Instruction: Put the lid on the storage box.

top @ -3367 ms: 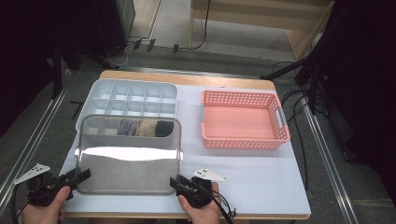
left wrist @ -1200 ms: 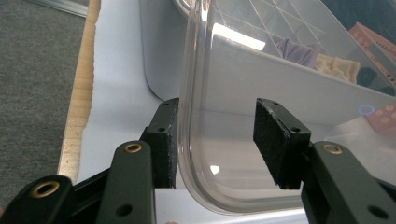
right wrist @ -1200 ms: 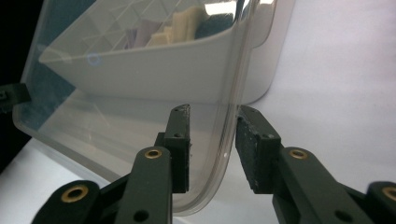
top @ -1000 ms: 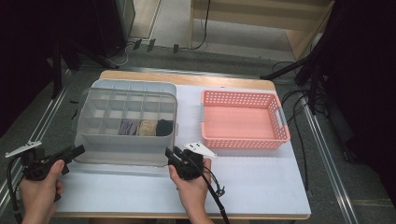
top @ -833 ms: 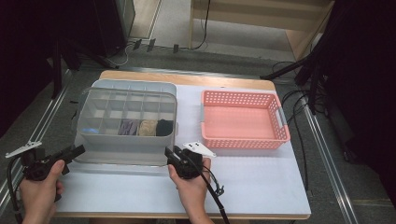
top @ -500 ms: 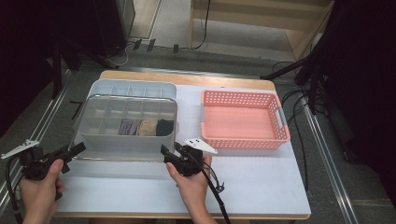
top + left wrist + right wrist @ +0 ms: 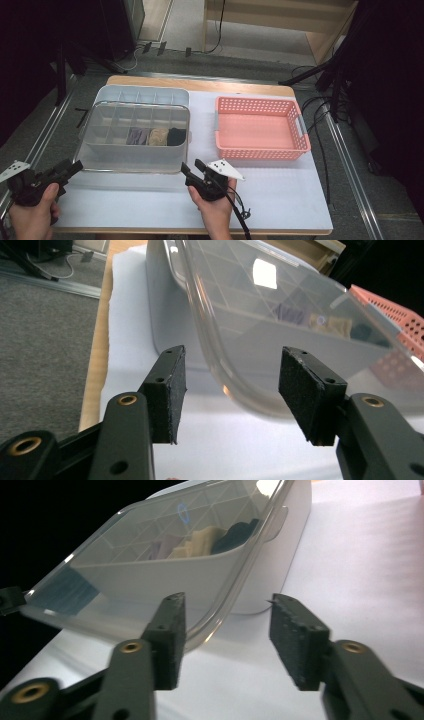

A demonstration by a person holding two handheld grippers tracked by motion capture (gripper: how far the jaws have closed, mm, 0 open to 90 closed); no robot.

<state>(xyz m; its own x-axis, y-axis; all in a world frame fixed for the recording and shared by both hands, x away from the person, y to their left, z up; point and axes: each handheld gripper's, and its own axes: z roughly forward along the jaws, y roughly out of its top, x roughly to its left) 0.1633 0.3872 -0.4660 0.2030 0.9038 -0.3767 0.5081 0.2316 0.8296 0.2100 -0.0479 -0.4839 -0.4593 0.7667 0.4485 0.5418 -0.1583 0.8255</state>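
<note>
Lid [image 7: 131, 131] sits crooked on the box [image 7: 141, 95] at 11 o'clock, left tongs [image 7: 70, 167] and right tongs [image 7: 190, 172] both half open and holding nothing, so next push it straight.

We read no text, label, brand, number or sign in any view: none on the clear plastic lid [image 7: 134, 137], the pale grey compartment box [image 7: 142, 95], the pink perforated plastic basket [image 7: 260, 129] or the white table cover [image 7: 280, 195].
</note>
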